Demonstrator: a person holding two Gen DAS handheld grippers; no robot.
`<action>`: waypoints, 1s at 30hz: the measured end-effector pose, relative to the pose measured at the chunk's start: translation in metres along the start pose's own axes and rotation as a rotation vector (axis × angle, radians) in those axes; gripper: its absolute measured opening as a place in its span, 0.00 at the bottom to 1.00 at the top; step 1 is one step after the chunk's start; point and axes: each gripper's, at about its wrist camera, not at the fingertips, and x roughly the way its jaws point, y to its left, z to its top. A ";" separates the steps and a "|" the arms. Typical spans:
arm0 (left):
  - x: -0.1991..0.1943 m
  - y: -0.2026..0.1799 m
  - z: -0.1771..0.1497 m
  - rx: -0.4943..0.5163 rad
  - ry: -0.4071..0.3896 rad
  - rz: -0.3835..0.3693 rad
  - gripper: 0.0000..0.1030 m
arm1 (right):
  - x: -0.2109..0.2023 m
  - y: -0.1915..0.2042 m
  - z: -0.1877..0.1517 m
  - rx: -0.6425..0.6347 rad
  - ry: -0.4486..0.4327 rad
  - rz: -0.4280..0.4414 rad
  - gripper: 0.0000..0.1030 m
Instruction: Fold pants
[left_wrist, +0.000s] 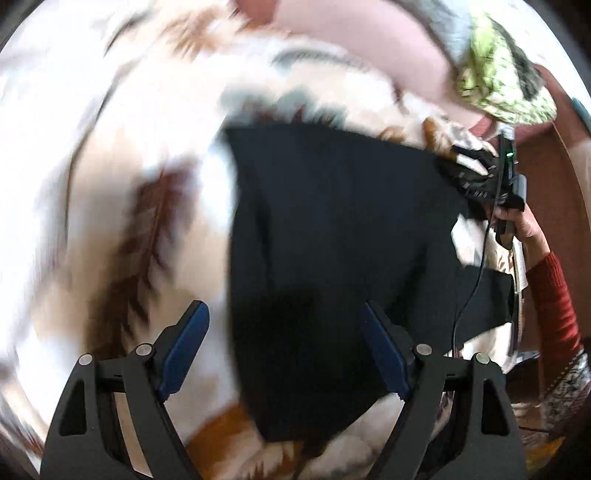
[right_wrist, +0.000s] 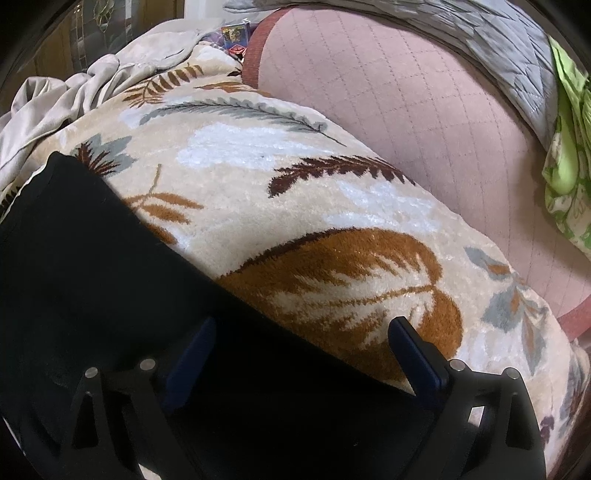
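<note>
Both claws stood with fingers apart, gripping nothing. Left claw (left_wrist: 284, 347) hovered over the near end of the black pants (left_wrist: 332, 236); right claw (right_wrist: 303, 354) straddled their edge. Pants (right_wrist: 92, 277) lay flat on the leaf-patterned blanket (right_wrist: 295, 192), beside a pink quilt (right_wrist: 406, 103).

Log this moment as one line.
pants: flat on leaf-print blanket | left hand-held gripper: open, over pants | right hand-held gripper: open, at pants edge

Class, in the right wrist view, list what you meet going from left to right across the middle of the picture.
Black pants → leaf-patterned blanket → pink quilted cushion → green patterned cloth.
</note>
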 end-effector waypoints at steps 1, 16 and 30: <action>0.001 -0.009 0.014 0.044 -0.038 0.013 0.81 | 0.000 0.000 0.001 -0.010 0.005 -0.001 0.92; 0.103 -0.036 0.135 0.314 -0.086 0.225 0.82 | -0.005 0.017 0.005 -0.139 0.013 0.112 0.33; 0.065 -0.078 0.098 0.445 -0.133 0.175 0.03 | -0.078 0.064 -0.013 -0.195 -0.100 -0.053 0.03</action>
